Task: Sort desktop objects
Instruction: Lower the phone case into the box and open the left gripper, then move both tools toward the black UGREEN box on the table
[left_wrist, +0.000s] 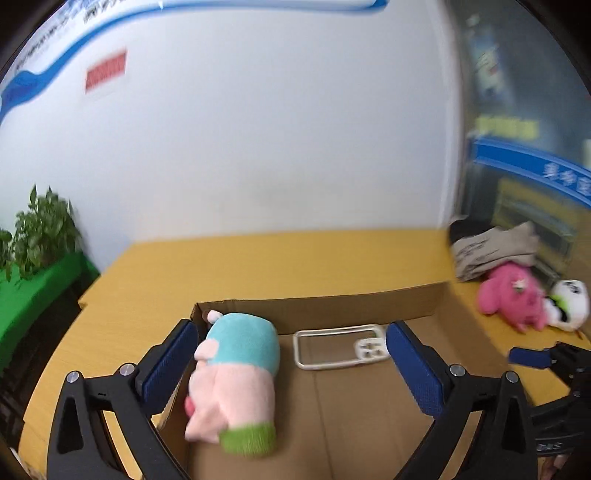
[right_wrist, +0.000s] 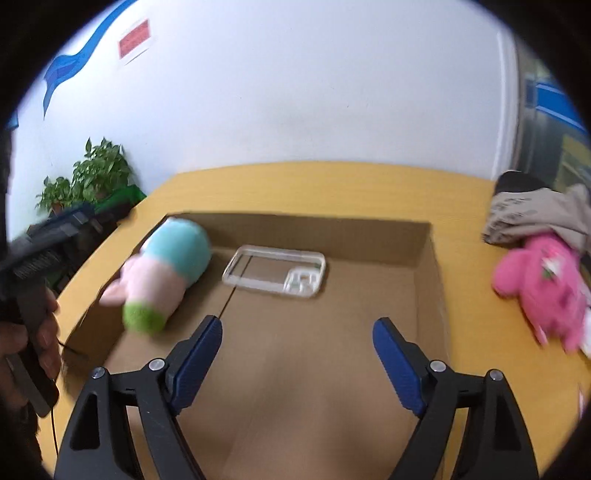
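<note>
A shallow cardboard box sits on the yellow worktop and serves as the landmark here. Inside it, against its left wall, lies a plush toy with a turquoise top, pale pink middle and green end, tipped on its side. Just right of the toy, near the box's far wall, a clear phone case lies flat on the cardboard floor. The left gripper hovers over the box's left part with its jaws spread wide; the plush toy lies between them close to the left blue pad, but neither pad presses on it. The right gripper hangs above the box's near middle, its jaws also wide apart and holding nothing, only bare cardboard showing between them. Outside the box, to its right on the worktop, rest a bright pink plush, a white plush touching it, and folded beige cloth behind them.
</note>
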